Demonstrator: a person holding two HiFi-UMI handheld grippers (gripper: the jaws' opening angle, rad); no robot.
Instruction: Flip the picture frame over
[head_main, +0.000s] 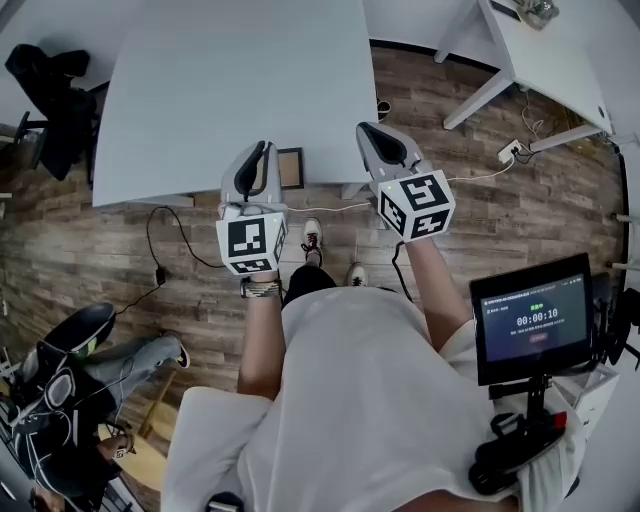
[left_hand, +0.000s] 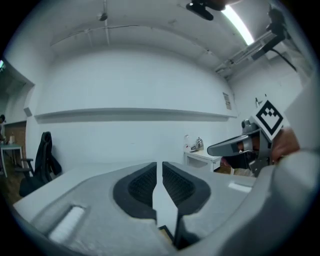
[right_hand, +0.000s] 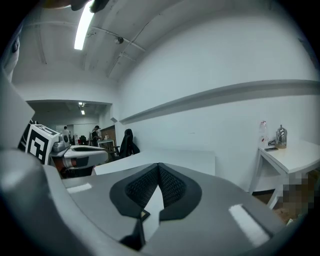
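Observation:
The picture frame (head_main: 291, 168) is small, with a dark border and a brownish middle. It lies flat on the white table (head_main: 240, 80) close to the front edge, its left side hidden behind my left gripper (head_main: 262, 148). That gripper hovers above the table edge with its jaws almost together and nothing between them. A corner of the frame (left_hand: 165, 231) shows below the jaws in the left gripper view. My right gripper (head_main: 366, 129) is raised to the right of the frame, jaws shut and empty. The frame's corner (right_hand: 143, 215) shows low in the right gripper view.
A second white table (head_main: 550, 50) stands at the back right, with a power strip (head_main: 510, 152) and cables on the wooden floor. A black chair (head_main: 50, 90) with a jacket sits at the left. A screen on a stand (head_main: 535, 318) is at my right, a seated person (head_main: 90, 370) at lower left.

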